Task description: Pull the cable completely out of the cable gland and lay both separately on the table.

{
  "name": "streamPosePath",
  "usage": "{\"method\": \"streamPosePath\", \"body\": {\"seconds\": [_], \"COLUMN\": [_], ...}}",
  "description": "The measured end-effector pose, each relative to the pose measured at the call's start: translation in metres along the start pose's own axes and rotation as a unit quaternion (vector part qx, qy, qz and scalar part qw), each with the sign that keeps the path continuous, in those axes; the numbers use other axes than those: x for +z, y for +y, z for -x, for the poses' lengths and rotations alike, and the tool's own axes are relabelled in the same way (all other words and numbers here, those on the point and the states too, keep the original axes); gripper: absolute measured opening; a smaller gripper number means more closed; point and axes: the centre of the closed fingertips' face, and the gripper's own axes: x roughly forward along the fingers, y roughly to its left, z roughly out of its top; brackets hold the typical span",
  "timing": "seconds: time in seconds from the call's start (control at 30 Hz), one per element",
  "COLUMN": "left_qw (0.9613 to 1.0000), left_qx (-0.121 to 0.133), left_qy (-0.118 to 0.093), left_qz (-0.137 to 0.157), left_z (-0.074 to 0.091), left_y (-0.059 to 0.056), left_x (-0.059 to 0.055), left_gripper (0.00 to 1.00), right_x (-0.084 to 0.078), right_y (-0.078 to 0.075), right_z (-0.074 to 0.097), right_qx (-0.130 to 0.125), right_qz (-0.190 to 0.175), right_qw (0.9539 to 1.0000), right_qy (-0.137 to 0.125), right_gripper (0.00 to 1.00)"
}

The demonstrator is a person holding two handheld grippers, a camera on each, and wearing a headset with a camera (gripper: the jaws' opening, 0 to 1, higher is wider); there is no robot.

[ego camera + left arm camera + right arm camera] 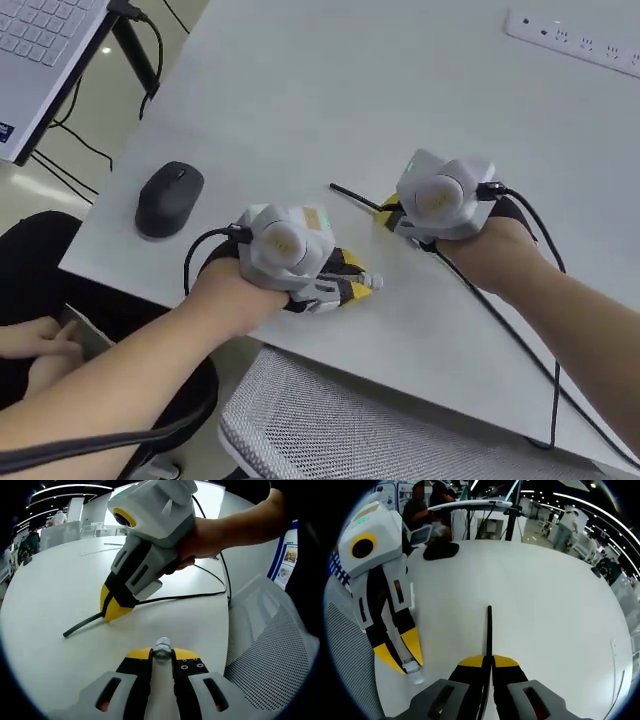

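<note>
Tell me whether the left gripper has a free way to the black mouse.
Likely yes for the path: bare table lies between the left gripper and the mouse. But its jaws are shut on the cable gland, so gripping the mouse isn't possible yet.

right gripper (488, 660) pinches black cable (489, 627); left gripper (401, 661) grips cable gland (414, 672).

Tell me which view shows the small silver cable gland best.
The left gripper view: the small silver cable gland sits close and centred, clamped between the left gripper's yellow-tipped jaws. The right gripper view shows the gland small, off-centre; the head view, a pale speck.
</note>
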Motion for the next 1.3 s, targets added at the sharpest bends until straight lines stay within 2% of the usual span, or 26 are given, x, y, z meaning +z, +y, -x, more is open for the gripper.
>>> {"method": "streamPosePath", "body": {"seconds": [0.3, 0.6, 0.7, 0.8, 1.1, 1.2, 1.3], "left_qw": [0.9991, 0.9983, 0.9983, 0.9982, 0.9982, 0.9982, 0.9979], "left_qx": [0.012, 0.018, 0.021, 0.027, 0.038, 0.042, 0.046], "left_qy": [0.027, 0.039, 0.037, 0.035, 0.032, 0.030, 0.031], "left_qz": [-0.032, -0.041, -0.040, -0.040, -0.034, -0.031, -0.032], "left_z": [-0.001, 0.000, 0.001, 0.001, 0.005, 0.006, 0.010], "left_y": [0.001, 0.002, 0.002, 0.004, 0.006, 0.004, 0.000], "left_x": [-0.005, -0.009, -0.008, -0.007, -0.002, 0.001, 0.003], "left_gripper": [0.16, 0.16, 0.18, 0.21, 0.27, 0.31, 0.32], "right_x": [0.000, 0.000, 0.003, 0.002, 0.002, -0.001, -0.003], "right_y": [0.001, -0.003, -0.005, -0.005, -0.006, -0.009, -0.012], "right_z": [0.000, -0.001, 0.003, 0.006, 0.032, 0.044, 0.056], "right_qx": [-0.003, -0.010, -0.015, -0.018, -0.033, -0.041, -0.049], "right_qz": [0.006, 0.005, -0.003, -0.002, -0.013, -0.030, -0.048], "right_qw": [1.0000, 0.9999, 0.9999, 0.9998, 0.9991, 0.9983, 0.9969], "right_qy": [0.002, 0.003, -0.007, -0.006, -0.021, -0.027, -0.036], "right_gripper": [0.01, 0.05, 0.07, 0.09, 0.20, 0.18, 0.22]}}
